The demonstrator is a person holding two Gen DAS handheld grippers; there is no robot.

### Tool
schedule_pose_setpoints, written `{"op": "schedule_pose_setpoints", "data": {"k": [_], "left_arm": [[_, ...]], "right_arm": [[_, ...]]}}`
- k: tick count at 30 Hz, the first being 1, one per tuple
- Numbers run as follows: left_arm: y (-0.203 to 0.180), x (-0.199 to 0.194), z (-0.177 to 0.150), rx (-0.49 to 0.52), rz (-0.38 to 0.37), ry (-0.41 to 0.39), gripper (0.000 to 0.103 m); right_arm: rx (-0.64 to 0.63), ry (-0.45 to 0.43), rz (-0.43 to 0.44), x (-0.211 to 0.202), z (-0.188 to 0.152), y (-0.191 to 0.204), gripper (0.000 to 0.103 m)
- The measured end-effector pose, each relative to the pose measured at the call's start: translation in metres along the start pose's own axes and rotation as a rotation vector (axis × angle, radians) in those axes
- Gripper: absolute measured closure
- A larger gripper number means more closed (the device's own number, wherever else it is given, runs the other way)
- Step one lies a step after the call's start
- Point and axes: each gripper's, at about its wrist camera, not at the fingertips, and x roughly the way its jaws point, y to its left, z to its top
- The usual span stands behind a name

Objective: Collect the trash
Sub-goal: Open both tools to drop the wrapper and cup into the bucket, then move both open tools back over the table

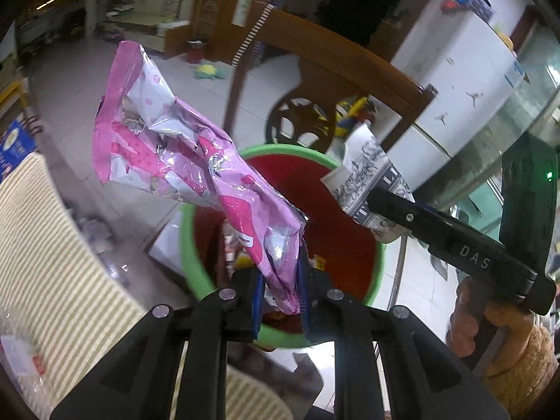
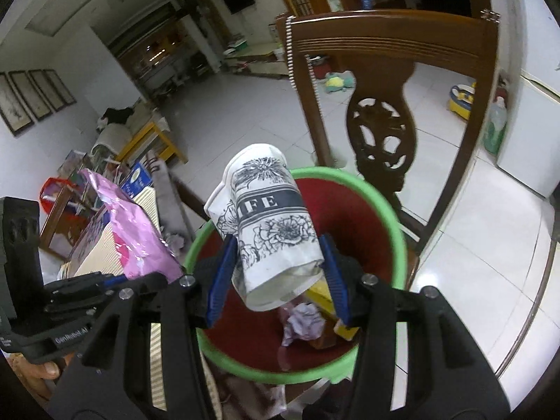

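My left gripper (image 1: 280,294) is shut on the lower end of a crumpled pink snack bag (image 1: 182,150) and holds it above a red bin with a green rim (image 1: 190,245). My right gripper (image 2: 276,276) is shut on a white paper cup (image 2: 269,224) with black flower print, held over the same bin (image 2: 392,217). The bin holds crumpled paper (image 2: 304,322) and yellow scraps. Each view shows the other gripper: the right one with the cup (image 1: 371,182) at right, the left one with the pink bag (image 2: 129,231) at left.
A dark wooden chair (image 2: 385,112) stands just behind the bin. A table with a striped cloth (image 1: 45,245) lies to the left. A white fridge (image 1: 465,80) is at the right. White tiled floor (image 2: 245,112) stretches beyond, with toys on it.
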Motion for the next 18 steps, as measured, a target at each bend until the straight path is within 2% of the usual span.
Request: {"op": "schedule_pose_setpoints", "data": {"k": [3, 4, 5, 6, 8, 18], "left_arm": [[-0.006, 0.01, 0.003, 0.021, -0.012, 0.023, 0.086], [-0.008, 0.013, 0.004, 0.026, -0.01, 0.029, 0.078], [-0.008, 0.014, 0.004, 0.026, -0.004, 0.029, 0.051], [-0.006, 0.013, 0.004, 0.022, 0.001, 0.019, 0.038], [-0.003, 0.01, 0.004, 0.017, -0.004, 0.009, 0.039], [0.032, -0.019, -0.008, -0.064, 0.037, -0.038, 0.039]], "right_arm": [[0.013, -0.001, -0.005, 0.0, 0.002, -0.008, 0.056], [0.014, 0.0, -0.005, 0.001, 0.002, -0.009, 0.056], [0.012, 0.002, -0.009, 0.001, 0.003, -0.01, 0.055], [0.008, -0.001, -0.019, 0.001, 0.004, -0.01, 0.054], [0.014, -0.017, -0.024, -0.002, 0.005, -0.011, 0.051], [0.006, -0.005, -0.014, 0.004, -0.003, 0.009, 0.051]]}}
